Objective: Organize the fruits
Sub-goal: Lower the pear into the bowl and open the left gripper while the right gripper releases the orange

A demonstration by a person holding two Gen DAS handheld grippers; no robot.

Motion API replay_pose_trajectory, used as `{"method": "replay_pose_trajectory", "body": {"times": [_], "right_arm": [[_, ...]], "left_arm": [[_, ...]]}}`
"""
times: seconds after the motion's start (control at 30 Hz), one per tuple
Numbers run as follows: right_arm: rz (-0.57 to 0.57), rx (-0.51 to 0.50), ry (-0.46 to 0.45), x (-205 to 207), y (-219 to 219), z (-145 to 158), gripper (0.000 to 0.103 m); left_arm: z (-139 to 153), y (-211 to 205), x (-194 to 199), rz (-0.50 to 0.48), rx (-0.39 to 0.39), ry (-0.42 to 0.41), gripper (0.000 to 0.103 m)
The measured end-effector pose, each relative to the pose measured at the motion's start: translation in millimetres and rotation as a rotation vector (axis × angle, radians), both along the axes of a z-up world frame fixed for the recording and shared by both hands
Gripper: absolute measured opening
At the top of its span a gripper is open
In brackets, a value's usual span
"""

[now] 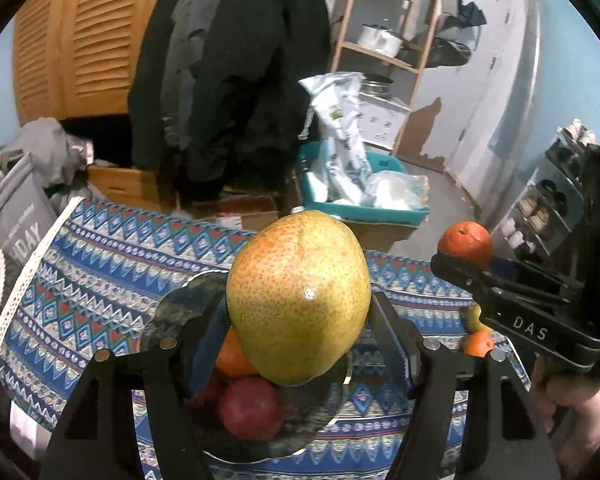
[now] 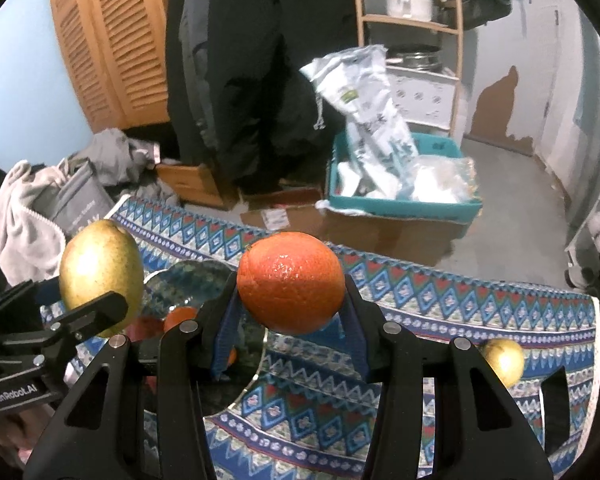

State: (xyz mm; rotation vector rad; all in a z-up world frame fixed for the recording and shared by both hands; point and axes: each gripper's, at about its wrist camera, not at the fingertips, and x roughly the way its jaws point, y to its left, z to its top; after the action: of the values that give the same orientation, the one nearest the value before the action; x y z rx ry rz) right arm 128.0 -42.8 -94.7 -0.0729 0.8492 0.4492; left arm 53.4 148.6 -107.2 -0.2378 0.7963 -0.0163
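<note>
My left gripper [image 1: 300,320] is shut on a large yellow pear [image 1: 298,300] and holds it above a dark glass plate [image 1: 172,312]. The plate holds an orange [image 1: 232,356] and a dark red fruit [image 1: 250,406]. My right gripper [image 2: 292,300] is shut on an orange [image 2: 291,282], held above the table beside the plate [image 2: 192,280]. The right gripper with its orange [image 1: 465,240] shows at the right of the left wrist view. The pear [image 2: 100,276] shows at the left of the right wrist view. A yellow fruit [image 2: 504,362] and another orange [image 1: 478,344] lie on the cloth.
The table carries a blue patterned cloth [image 1: 100,264]. Beyond its far edge stand a teal crate with bags [image 2: 404,200], cardboard boxes [image 2: 380,232], hanging dark coats [image 2: 260,80], a wooden shelf unit [image 2: 412,20] and a louvred cupboard [image 2: 112,40].
</note>
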Motion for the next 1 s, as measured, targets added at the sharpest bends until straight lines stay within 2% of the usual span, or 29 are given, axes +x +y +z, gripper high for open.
{"method": "replay_pose_trajectory", "body": {"times": [0.5, 1.0], "right_arm": [[0.110, -0.034, 0.165, 23, 66, -71, 0.047], [0.156, -0.066, 0.264, 31, 93, -111, 0.047]], "left_arm": [[-60, 54, 20, 0.110, -0.006, 0.147, 0.071], [-106, 66, 37, 0.125, -0.016, 0.292, 0.071]]}}
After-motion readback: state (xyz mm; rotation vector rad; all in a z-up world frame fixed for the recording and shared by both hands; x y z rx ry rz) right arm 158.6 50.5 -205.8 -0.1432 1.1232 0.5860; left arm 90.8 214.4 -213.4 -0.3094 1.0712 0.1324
